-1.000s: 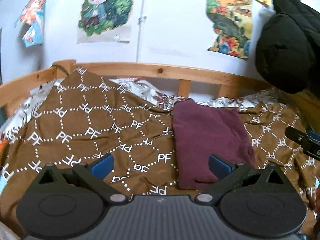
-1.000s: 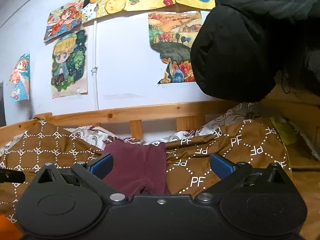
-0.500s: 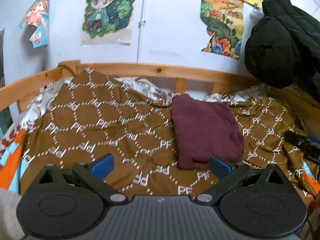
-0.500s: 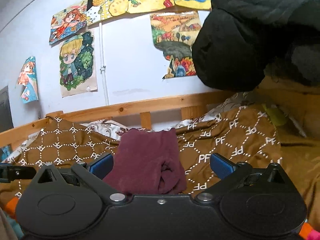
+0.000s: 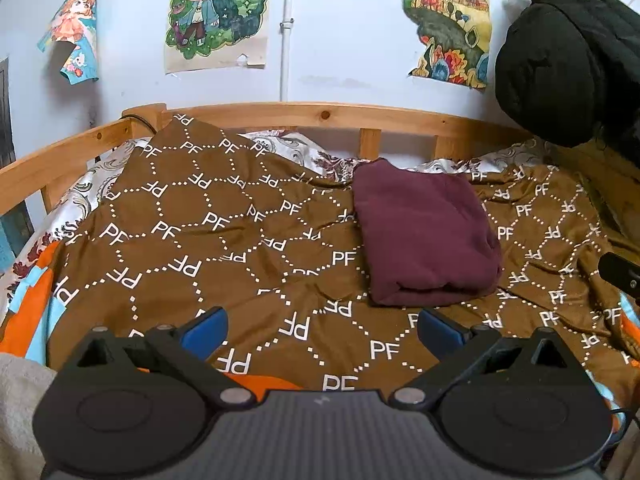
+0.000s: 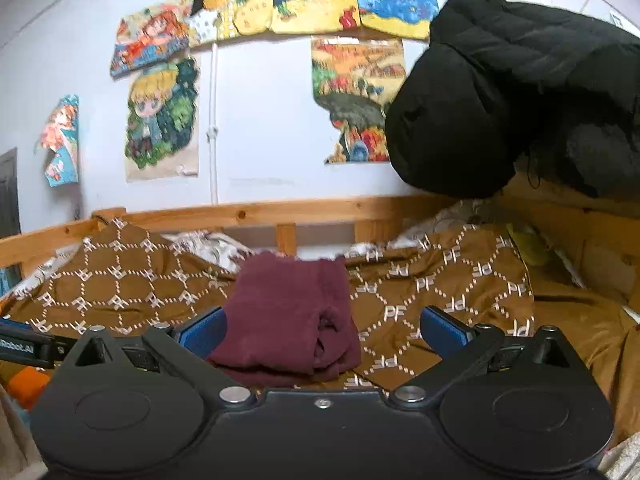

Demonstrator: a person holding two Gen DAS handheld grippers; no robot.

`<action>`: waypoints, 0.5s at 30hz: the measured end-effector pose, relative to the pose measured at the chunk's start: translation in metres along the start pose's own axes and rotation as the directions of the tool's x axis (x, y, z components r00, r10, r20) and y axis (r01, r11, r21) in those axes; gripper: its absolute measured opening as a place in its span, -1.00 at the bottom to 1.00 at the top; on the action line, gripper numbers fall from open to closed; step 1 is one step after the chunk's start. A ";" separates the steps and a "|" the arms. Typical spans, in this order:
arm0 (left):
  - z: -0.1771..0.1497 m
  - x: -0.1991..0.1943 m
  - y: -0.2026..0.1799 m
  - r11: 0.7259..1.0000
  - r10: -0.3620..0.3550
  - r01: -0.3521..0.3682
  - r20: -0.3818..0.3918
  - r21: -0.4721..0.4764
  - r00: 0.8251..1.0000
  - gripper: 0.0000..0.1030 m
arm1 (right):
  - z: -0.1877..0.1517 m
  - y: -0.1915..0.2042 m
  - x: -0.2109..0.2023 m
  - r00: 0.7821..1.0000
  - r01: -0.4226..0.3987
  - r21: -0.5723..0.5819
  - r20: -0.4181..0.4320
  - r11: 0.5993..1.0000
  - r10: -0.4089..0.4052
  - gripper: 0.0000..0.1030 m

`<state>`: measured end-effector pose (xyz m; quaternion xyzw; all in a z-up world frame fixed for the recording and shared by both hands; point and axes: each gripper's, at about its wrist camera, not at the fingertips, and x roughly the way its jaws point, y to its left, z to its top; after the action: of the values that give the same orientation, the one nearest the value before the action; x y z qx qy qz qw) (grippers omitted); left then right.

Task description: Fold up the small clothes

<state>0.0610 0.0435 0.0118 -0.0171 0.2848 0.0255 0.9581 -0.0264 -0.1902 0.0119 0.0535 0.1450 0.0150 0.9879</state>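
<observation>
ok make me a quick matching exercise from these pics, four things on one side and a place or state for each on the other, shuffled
Things:
1. maroon garment
2. black jacket
3. left gripper
4. brown blanket

Places or states:
A. hanging at the upper right, above the bed
B. jaws open, holding nothing
C. spread over the bed, printed with white PF letters
D. folded, lying on the blanket

Pairs: 1-D, 2-A, 3-B, 4-C
</observation>
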 end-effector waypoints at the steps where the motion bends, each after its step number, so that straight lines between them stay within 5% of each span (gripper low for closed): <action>1: 0.000 0.003 -0.001 1.000 0.010 -0.010 -0.010 0.004 1.000 0.99 | -0.001 -0.001 0.003 1.000 0.009 0.005 -0.020 1.000 -0.009 0.99; 8: 0.000 0.012 0.000 0.999 0.038 -0.038 -0.056 -0.004 0.998 0.99 | -0.007 -0.012 0.027 0.982 0.064 0.080 -0.181 0.995 -0.048 0.99; 15: 0.000 0.012 0.000 0.999 0.040 -0.040 -0.059 -0.002 0.997 0.99 | -0.009 -0.019 0.028 0.981 0.068 0.132 -0.192 0.989 -0.042 0.99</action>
<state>0.0710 0.0438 0.0047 -0.0135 0.3130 0.0446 0.9486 -0.0021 -0.2066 -0.0071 0.1160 0.2401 -0.0176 0.9636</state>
